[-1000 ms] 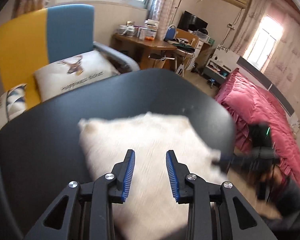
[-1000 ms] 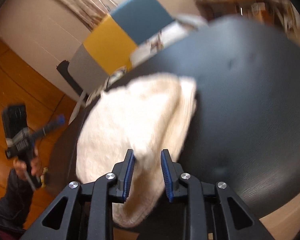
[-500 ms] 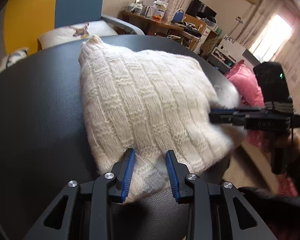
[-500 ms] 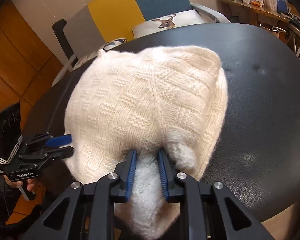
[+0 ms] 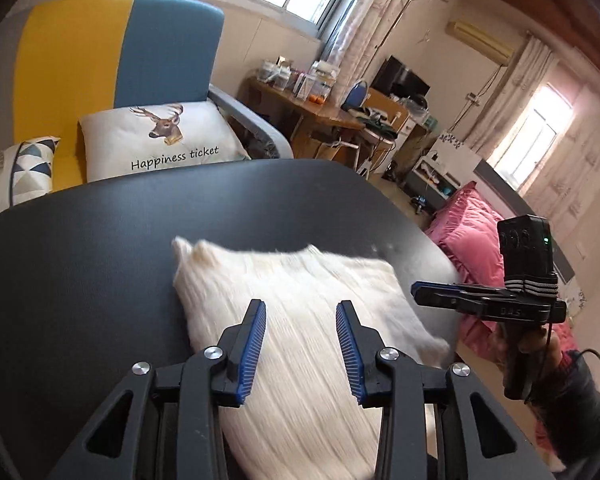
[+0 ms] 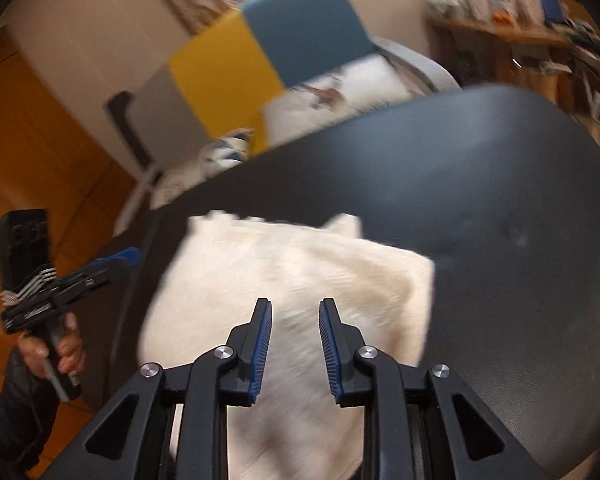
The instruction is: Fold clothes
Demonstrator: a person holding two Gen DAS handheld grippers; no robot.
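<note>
Both pairs of fingers stood apart and gripped nothing: the left gripper (image 5: 301, 346) and the right gripper (image 6: 295, 346) hung above the near edge of the cream knit sweater (image 5: 296, 300), which lay as a compact, already doubled bundle on the black table (image 5: 80, 264)

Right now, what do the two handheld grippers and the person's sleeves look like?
Both match. The left gripper and right gripper have black angular linkage arms with silver pivot screws, and jaws lined with ribbed blue pads. Seen from the other's camera, each has a black pistol handle, a black camera block on top and striped banding. A thin black cable trails from the right one. Both sleeves are dark.
</note>
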